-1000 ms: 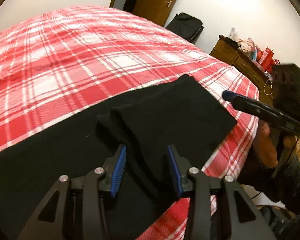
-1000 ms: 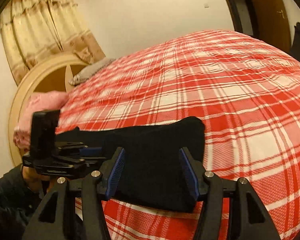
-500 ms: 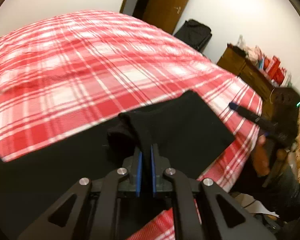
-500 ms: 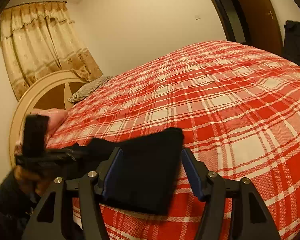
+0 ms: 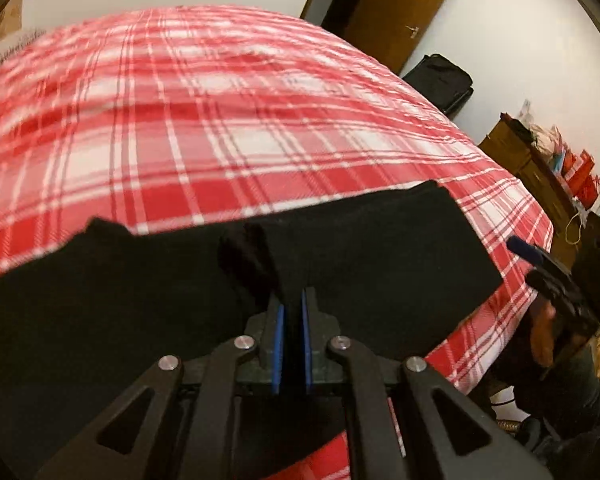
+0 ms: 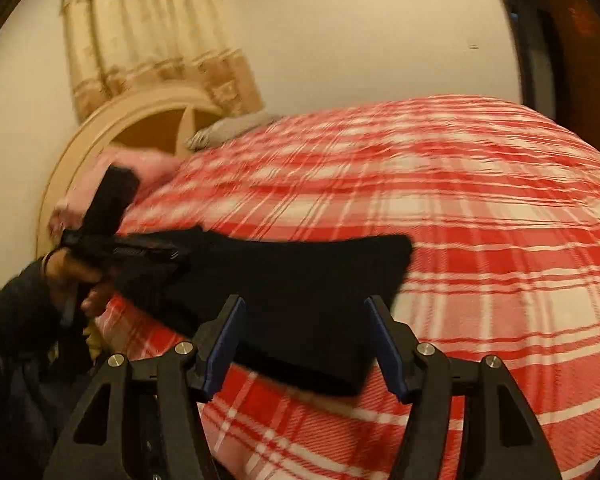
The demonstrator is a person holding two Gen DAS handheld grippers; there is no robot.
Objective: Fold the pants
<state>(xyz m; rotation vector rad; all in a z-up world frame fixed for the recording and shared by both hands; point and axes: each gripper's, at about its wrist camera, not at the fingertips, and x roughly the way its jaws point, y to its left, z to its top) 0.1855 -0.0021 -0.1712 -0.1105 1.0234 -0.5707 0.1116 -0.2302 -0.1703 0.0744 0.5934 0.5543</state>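
Black pants [image 5: 360,264] lie along the near edge of a bed with a red and white plaid cover [image 5: 188,128]. My left gripper [image 5: 291,304] is shut on a raised ridge of the black cloth near the pants' middle, and the fabric bunches up just ahead of its blue pads. In the right wrist view the pants [image 6: 300,280] end in a folded, squared edge, and my right gripper [image 6: 304,320] stands open over that end with cloth below its jaws, not pinched. The left gripper [image 6: 168,254] shows there at the left, held by a hand.
A wooden headboard [image 6: 100,128], a pink pillow [image 6: 140,164] and a grey pillow [image 6: 236,128] are at the bed's head. A brown door [image 5: 404,4], a black bag [image 5: 440,80] and a cluttered wooden cabinet [image 5: 540,168] stand beyond the foot. The bed's edge drops off below the pants.
My left gripper went from open to shut on a pinch of the pants and has since carried it sideways along the bed. The right gripper shifted and rolled a little, still open.
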